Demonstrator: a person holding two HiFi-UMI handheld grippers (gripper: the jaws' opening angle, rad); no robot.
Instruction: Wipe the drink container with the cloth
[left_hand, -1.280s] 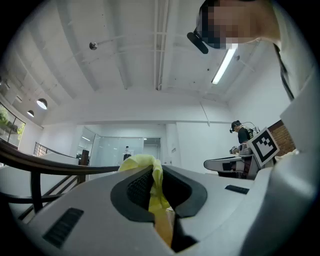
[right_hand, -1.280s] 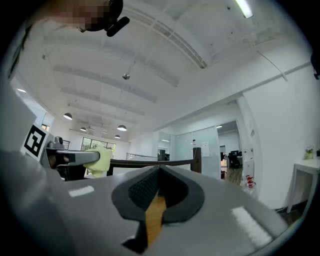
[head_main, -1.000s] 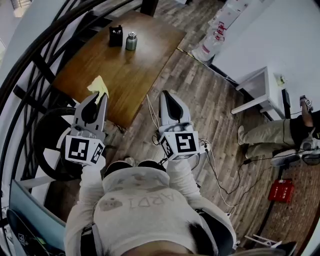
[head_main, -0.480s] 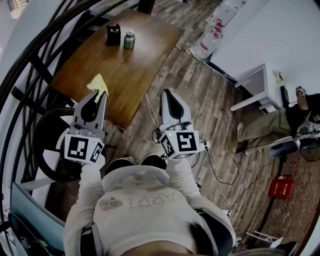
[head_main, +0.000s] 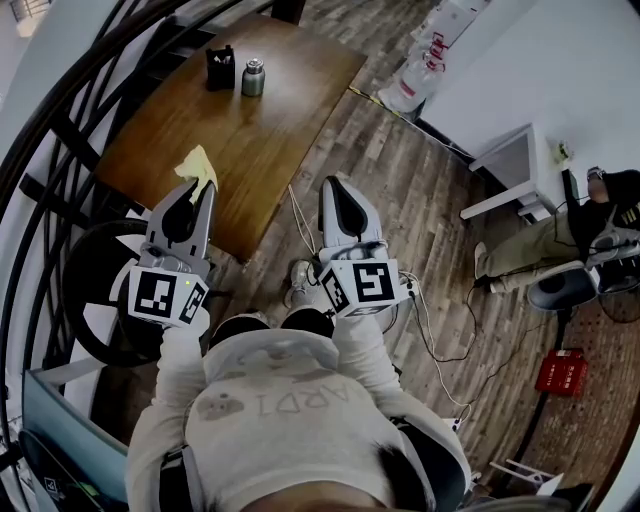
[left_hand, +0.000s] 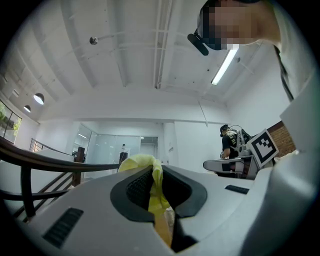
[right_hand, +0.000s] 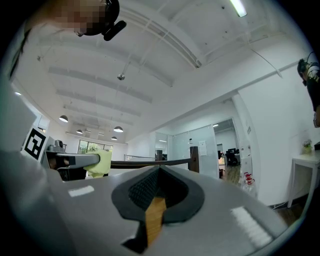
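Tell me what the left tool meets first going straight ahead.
Likely the wooden table: the left tool, shut on the yellow cloth, points at its near corner; its height is unclear.

Wide bare bench (head_main: 255, 150) ahead, black holder (head_main: 220, 68) just left of the far drink container (head_main: 253, 78), railing (head_main: 100, 70) alongside left.

Not much to read here tbh. The only real lettering was on the person's pale sweatshirt (head_main: 288, 404). It was upside down from the head camera and looked like "ARDI", though that last character could've been a 1. The marker cube (head_main: 167, 297) on the left gripper (head_main: 199, 190) and its twin on the right gripper (head_main: 333, 186) had black-and-white square code patterns, no letters or numbers. The white jugs (head_main: 425, 62) had red labels, but the print was way too small. Red box (head_main: 561, 373): nothing legible.
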